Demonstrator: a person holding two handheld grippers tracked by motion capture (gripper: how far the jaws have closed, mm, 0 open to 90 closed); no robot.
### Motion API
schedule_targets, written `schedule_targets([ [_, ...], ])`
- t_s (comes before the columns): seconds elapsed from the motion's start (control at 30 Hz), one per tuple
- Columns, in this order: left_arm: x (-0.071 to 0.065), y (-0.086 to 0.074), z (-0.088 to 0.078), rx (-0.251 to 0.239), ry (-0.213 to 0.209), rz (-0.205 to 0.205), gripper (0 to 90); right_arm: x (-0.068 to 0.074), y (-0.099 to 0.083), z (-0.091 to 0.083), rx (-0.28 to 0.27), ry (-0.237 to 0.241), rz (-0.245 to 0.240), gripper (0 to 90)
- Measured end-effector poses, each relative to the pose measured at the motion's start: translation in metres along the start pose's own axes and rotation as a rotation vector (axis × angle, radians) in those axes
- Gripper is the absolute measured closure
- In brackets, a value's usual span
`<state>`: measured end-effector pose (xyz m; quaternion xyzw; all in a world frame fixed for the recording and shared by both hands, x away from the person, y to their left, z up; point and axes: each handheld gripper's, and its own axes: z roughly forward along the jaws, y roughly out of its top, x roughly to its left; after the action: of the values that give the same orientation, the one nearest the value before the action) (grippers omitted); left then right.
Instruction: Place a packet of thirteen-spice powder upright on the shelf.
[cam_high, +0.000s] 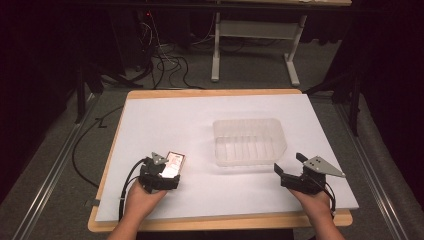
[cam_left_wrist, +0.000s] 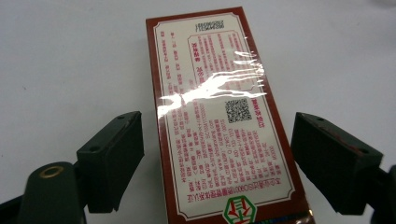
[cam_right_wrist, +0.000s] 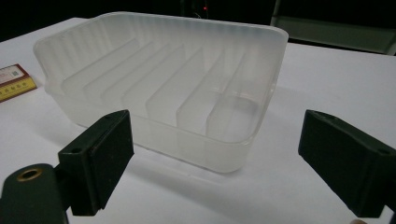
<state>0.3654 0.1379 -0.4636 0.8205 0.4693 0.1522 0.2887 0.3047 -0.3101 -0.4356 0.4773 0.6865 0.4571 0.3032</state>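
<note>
box (cam_left_wrist: 219, 121) between open left claw (cam_left_wrist: 219, 163) jaws

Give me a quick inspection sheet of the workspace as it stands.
Surface: white sheet on a wooden table.
Job's things: red box lying flat; clear ribbed tray with nothing in it.
Clutter: nothing seen.
Grippers: left gripper open, jaws either side of the box with gaps; right gripper open, facing the tray.
Cables: one trails from each gripper; more lie on the floor behind.
Surroundings: dark room, white desk frame beyond.
</note>
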Motion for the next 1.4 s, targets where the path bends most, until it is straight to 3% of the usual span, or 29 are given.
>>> schedule_targets([
  [0.43, -0.001, 0.000, -0.001, 0.038, 0.000, -0.028, 29.7, -0.001, 0.000, 0.000, 0.001, -0.001, 0.002, 11.8],
  [0.8, -0.007, -0.024, -0.025, 0.088, 0.003, -0.006, 32.2, 0.000, -0.001, -0.002, -0.005, 0.002, 0.007, 12.4],
  [0.97, -0.007, -0.026, -0.027, 0.104, -0.002, -0.005, 32.0, 0.002, 0.000, -0.001, 0.001, 0.003, 0.008, 12.5],
  [1.07, -0.006, -0.023, -0.027, 0.126, -0.010, -0.001, 30.5, 0.002, -0.001, -0.001, 0.001, 0.006, 0.006, 12.5],
  [1.17, -0.005, -0.017, -0.026, 0.166, -0.028, -0.006, 23.5, 0.001, -0.001, -0.001, 0.001, 0.004, 0.003, 12.6],
  [1.4, -0.006, -0.003, -0.022, 0.262, -0.041, 0.026, 18.9, -0.001, -0.001, -0.002, 0.000, 0.006, 0.011, 12.7],
])
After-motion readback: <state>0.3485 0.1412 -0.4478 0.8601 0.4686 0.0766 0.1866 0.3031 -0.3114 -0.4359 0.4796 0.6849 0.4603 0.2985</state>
